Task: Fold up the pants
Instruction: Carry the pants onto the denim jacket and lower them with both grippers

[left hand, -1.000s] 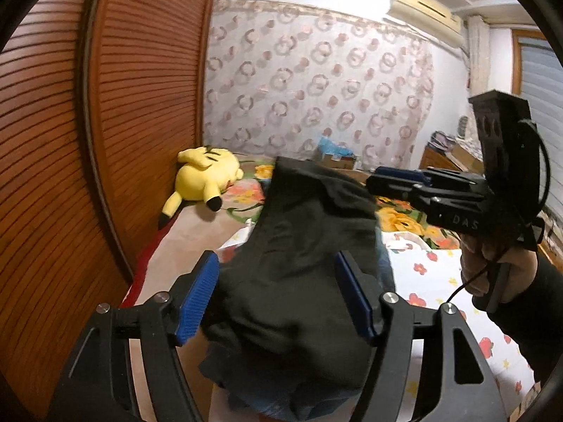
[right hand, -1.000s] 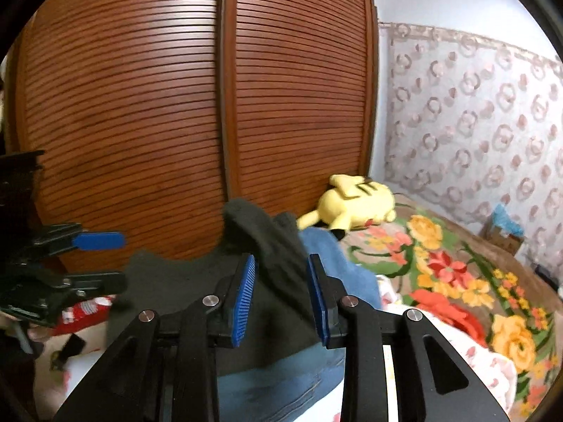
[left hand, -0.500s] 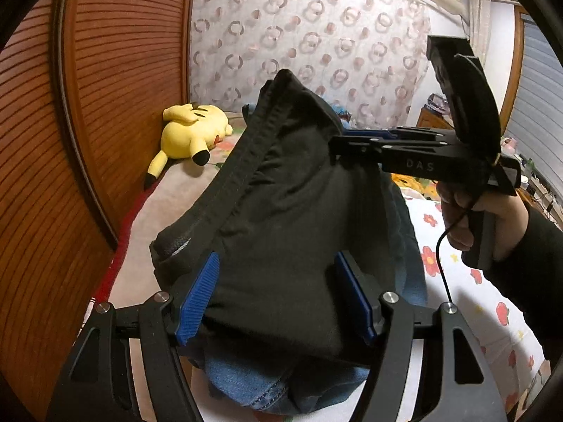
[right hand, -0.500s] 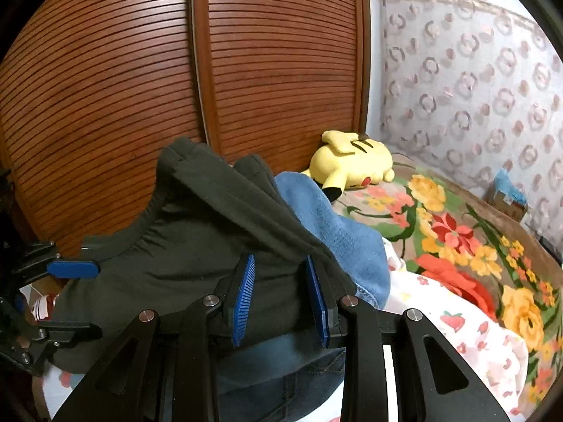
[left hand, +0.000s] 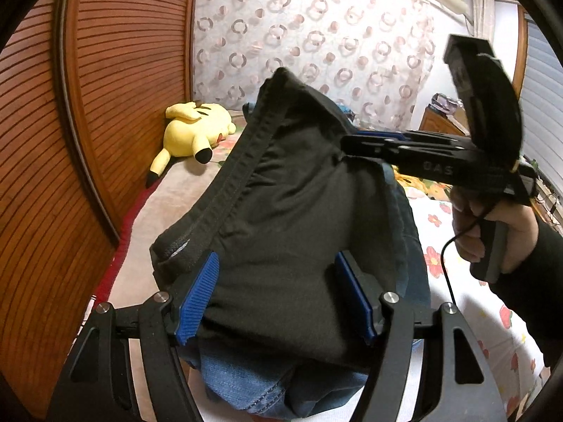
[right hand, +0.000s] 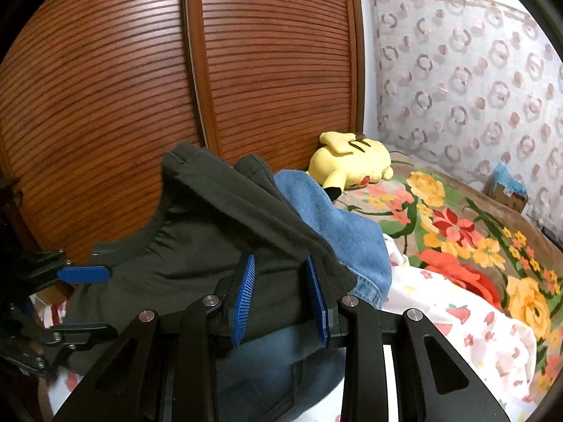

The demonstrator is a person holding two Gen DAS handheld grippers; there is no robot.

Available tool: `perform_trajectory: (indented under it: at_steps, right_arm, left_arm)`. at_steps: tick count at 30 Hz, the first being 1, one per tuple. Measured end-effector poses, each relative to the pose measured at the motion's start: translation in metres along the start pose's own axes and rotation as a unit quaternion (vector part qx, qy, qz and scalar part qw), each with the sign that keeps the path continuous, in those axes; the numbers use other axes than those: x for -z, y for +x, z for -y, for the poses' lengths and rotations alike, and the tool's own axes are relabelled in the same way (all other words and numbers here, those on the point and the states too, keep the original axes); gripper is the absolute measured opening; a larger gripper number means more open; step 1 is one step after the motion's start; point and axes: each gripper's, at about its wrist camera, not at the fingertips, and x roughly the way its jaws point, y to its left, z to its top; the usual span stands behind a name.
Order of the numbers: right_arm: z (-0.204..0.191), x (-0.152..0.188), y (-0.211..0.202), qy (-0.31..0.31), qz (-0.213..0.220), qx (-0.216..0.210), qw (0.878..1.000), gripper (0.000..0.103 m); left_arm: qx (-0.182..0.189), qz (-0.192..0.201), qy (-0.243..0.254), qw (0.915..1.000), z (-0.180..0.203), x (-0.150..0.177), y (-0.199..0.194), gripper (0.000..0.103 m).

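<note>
I hold the dark charcoal cotton pants (left hand: 281,218) up between my two claws, above the bed. My left claw (left hand: 278,302) has its blue ribbed pads spread wide, and a thick bunch of the dark cloth fills the gap between them, pressing against both pads, so it is gripping the pants. My right claw (right hand: 281,299) has its pads set much closer together, clamped on a fold of the same pants near the stitched waistband, whose ridge rises up and away from the pads toward the wooden doors. In the left view the right claw (left hand: 373,142) reaches in from the side, its tip buried in the upper edge of the cloth, with my hand (left hand: 492,232) wrapped around its handle and a black sleeve behind it.

Under the dark pants lies a pair of blue denim jeans (right hand: 337,225), bunched on the bed, touching the hanging cloth from below. The bed (right hand: 457,246) is covered with a bright floral blanket, and a white sheet with small red flowers (right hand: 475,323) lies crumpled on the near part of it. A yellow plush toy with black-tipped ears (right hand: 352,165) rests well beyond the pants, against the brown slatted wardrobe doors (right hand: 274,70). A curtain printed with pink rings (left hand: 316,35) hangs behind the bed.
</note>
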Motion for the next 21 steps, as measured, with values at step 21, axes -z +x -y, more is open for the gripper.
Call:
perform_trajectory:
  at_steps: [21]
  right_arm:
    - [-0.024,0.041,-0.106,0.046,0.03,0.022,0.998,0.036]
  left_arm:
    - [0.005,-0.01,0.034,0.9994,0.027,0.001,-0.013,0.092]
